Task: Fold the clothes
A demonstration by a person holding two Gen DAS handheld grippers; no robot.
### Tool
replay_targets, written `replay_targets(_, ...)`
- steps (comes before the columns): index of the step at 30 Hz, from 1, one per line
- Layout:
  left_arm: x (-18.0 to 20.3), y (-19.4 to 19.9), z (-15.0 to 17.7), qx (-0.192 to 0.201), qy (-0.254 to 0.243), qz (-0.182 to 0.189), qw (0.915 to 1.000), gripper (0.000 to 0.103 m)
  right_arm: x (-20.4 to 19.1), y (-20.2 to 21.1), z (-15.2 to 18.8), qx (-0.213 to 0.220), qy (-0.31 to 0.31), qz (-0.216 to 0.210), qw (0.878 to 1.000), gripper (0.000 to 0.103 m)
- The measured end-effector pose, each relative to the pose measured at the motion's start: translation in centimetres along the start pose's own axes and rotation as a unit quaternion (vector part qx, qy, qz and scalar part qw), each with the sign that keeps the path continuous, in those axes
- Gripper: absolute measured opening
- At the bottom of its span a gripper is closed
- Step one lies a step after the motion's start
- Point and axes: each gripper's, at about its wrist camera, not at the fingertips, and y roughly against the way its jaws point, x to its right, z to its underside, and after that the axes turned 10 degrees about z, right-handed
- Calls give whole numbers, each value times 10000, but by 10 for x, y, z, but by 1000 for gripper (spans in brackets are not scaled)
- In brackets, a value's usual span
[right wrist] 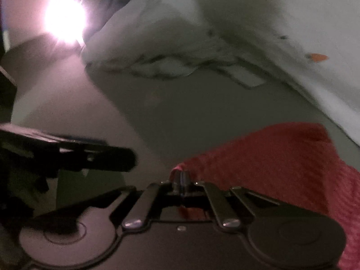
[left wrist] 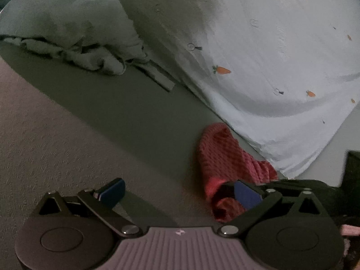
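Across the bed, the items are counting as follows: one red knitted garment (left wrist: 227, 166), one pale blue sheet with small carrot motifs (left wrist: 281, 56), one crumpled whitish cloth (left wrist: 74, 42), and two handheld grippers. A grey-green, faintly patterned bed cover (left wrist: 78, 139) is carrying everything; the carrot-print sheet is lying over its far right part, and the crumpled cloth is bunching along its far left side, with a flat strap-like tab (left wrist: 160, 78) trailing out from it onto the cover. A bright lamp glare (right wrist: 64, 19) is flaring at the upper left of the right wrist view; the room beyond is too dim to read. The left gripper (left wrist: 180, 191) is holding its blue-padded fingers (left wrist: 114, 190) spread wide, the red garment lying just beside and partly behind the right-hand pad, none of it between the two. The right gripper (right wrist: 181, 176) is pinching an edge of the red garment (right wrist: 281, 157), fingers pressed together on it, while the cloth is draping away to the right, just beside the sheet's edge.
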Motion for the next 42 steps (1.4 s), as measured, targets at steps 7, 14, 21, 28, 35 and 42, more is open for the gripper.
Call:
replay_targets(7, 8, -39, -33, -323, 955, 140, 9948, 103, 61, 34, 8, 46, -1053, 270, 9941, 0)
replay_targets(14, 37, -139, -79, -1059, 919, 670, 9879, 103, 72, 41, 22, -20, -1442, 105, 9895, 0)
replay_targets(21, 72, -234, -102, -2176, 171, 183, 9757, 102, 76, 51, 27, 148, -1335, -159, 9908, 0)
replay_targets(28, 103, -296, -97, -2502, -700, -1042, 9600, 33, 93, 57, 37, 388, -1514, -400, 9869, 0)
replay_targets(35, 182, -313, -103, -2321, -1321, -676, 9613, 0, 165, 86, 71, 546, -2647, -80, 9627, 0)
replay_targets(42, 326, -351, -69, -2395, -2056, 577, 9471, 52, 286, 173, 147, 794, -4114, 1582, 8941, 0)
